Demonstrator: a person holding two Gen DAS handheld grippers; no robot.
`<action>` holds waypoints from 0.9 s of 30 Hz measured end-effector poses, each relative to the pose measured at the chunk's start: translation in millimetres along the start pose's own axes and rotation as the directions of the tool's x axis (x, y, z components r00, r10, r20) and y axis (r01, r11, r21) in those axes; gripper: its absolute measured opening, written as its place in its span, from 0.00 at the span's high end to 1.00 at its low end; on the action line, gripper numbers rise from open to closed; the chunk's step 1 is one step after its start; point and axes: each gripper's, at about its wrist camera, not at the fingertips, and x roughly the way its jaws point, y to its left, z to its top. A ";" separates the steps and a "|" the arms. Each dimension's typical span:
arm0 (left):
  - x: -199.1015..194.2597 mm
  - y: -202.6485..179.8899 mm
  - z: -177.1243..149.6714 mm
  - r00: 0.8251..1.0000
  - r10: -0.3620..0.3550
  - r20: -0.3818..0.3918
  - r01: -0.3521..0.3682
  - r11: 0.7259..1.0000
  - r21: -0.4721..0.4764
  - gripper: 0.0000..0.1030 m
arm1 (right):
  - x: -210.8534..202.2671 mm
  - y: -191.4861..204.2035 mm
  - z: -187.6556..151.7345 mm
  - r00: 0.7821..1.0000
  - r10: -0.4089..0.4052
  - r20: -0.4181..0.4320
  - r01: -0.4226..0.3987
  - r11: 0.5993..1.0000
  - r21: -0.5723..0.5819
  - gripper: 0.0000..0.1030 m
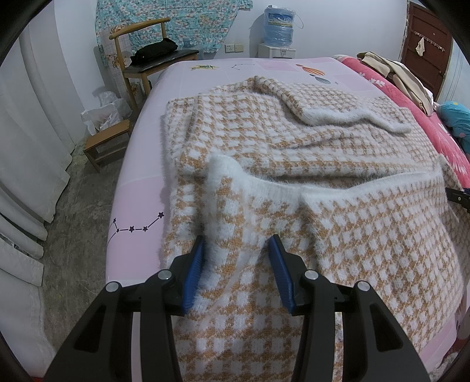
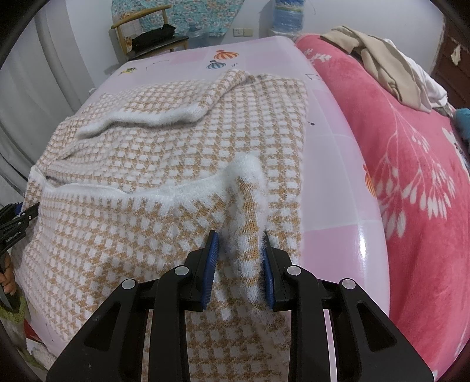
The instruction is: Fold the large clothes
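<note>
A fuzzy orange-and-white checked sweater [image 1: 264, 132] [image 2: 176, 132] lies spread on the pink bed sheet [image 1: 141, 199] [image 2: 332, 176], one sleeve folded across its far part. Its white ribbed hem is lifted off the near half at both corners. My left gripper [image 1: 238, 238] is shut on a bunch of the sweater at the left hem corner, which stands up just beyond the blue pads. My right gripper [image 2: 240, 233] is shut on the right hem corner in the same way. Each view catches the other gripper at the picture's edge [image 1: 458, 197] [image 2: 17, 217].
A red flowered blanket [image 2: 396, 147] covers the bed's right side, with beige clothes [image 2: 382, 58] piled on it. Left of the bed are bare floor, a small wooden stool [image 1: 105, 144], a chair [image 1: 147, 58] and white curtains [image 1: 29, 132]. A water bottle [image 1: 279, 26] stands at the far wall.
</note>
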 end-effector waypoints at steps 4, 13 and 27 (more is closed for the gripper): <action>-0.2 -0.1 0.1 1.000 0.000 -0.001 0.000 1.000 0.000 0.58 | 0.0 0.2 -0.1 1.000 -0.001 0.000 0.001 1.000 0.000 0.75; -0.1 0.0 0.1 1.000 -0.001 0.000 0.001 1.000 0.000 0.58 | -0.5 -0.1 -0.8 1.000 -0.005 0.000 0.005 1.000 -0.003 0.74; 0.1 0.2 0.1 1.000 0.000 0.000 0.000 1.000 0.000 0.58 | -1.3 0.4 -0.7 1.000 -0.009 0.000 0.009 1.000 -0.004 0.73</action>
